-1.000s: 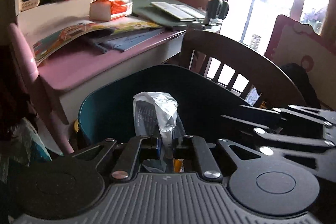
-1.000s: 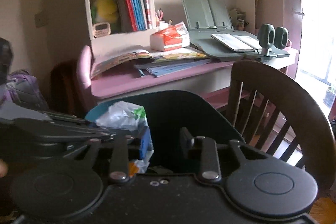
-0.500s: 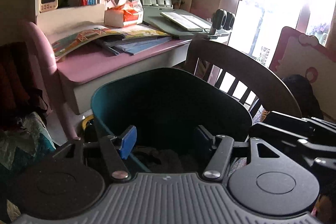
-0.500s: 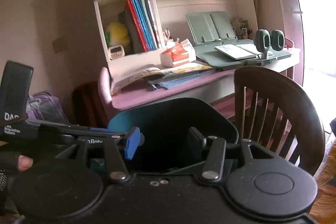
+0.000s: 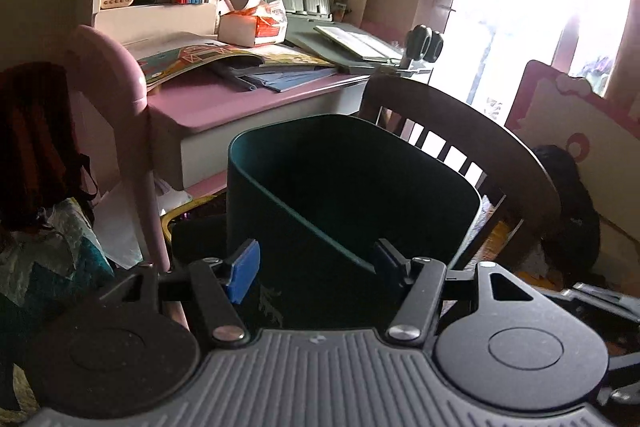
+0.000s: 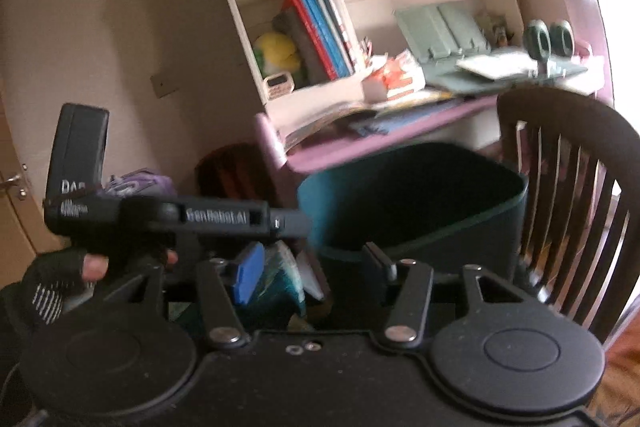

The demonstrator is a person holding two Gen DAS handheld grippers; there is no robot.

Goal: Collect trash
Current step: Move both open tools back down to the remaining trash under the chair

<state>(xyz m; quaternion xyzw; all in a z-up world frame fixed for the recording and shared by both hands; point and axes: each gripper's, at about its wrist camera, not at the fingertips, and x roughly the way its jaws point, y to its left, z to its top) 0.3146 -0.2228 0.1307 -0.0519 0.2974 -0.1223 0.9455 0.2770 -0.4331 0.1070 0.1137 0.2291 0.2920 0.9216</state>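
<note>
Both my tools are empty in front of the bin, a dark teal tub standing on the floor between the pink worktop and the wooden chair. I read this as the gap between pieces of trash, with the next one yet to be found. The left hand-held gripper has its blue pads standing well apart with only the near wall of the bin showing between them, and it holds nothing. The right hand-held gripper is opening its jaws, and nothing sits between them either; the bin's near rim lies just beyond. In the right view I also see the left tool from the side, held by a gloved hand at the near left. The next move, as I judge it, calls for turning away from the bin to look for loose litter. The packet on the worktop, torn open and orange, is a candidate, though I cannot say whether it is rubbish or in use. Much is hard to read. The inside of the bin is almost black in both views, so I cannot tell what lies in it. The window at the far right is blown out to white. The right view is smeared by motion, and the clutter on the floor left of the bin is a tangle I cannot sort.
</note>
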